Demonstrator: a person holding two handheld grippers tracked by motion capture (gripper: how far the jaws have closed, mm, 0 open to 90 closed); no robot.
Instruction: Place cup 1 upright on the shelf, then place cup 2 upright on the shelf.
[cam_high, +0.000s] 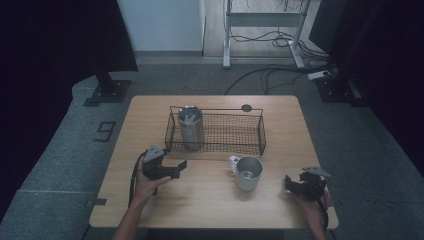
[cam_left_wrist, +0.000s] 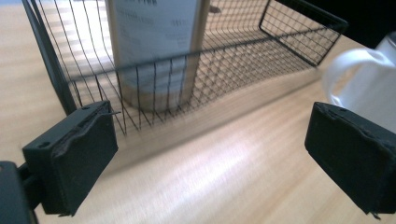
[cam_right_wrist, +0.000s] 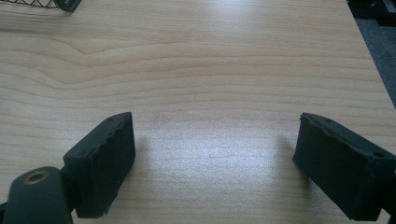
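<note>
Black wire basket (cam_high: 215, 134) on the far half of the wooden table (cam_high: 210, 200), holding one upright steel tumbler (cam_high: 190, 127) in its left end (something pale and indistinct inside the open top); rest of the basket bare mesh. Just in front of the basket, a metal mug (cam_high: 247, 173) with a white handle, standing upright on the table, nothing visible inside. Small dark disc (cam_high: 246, 107) at the far table edge, too small to identify.

Left gripper (cam_high: 176, 169) held near the basket's front left corner, jaws spread wide with nothing between them; in the left gripper view, tumbler seen through the mesh with its top cut off, printing blurred, mug a pale blur at the right edge. Right gripper (cam_high: 294, 184) near the table's right front corner, well apart from the mug, jaws likewise wide over bare wood.
</note>
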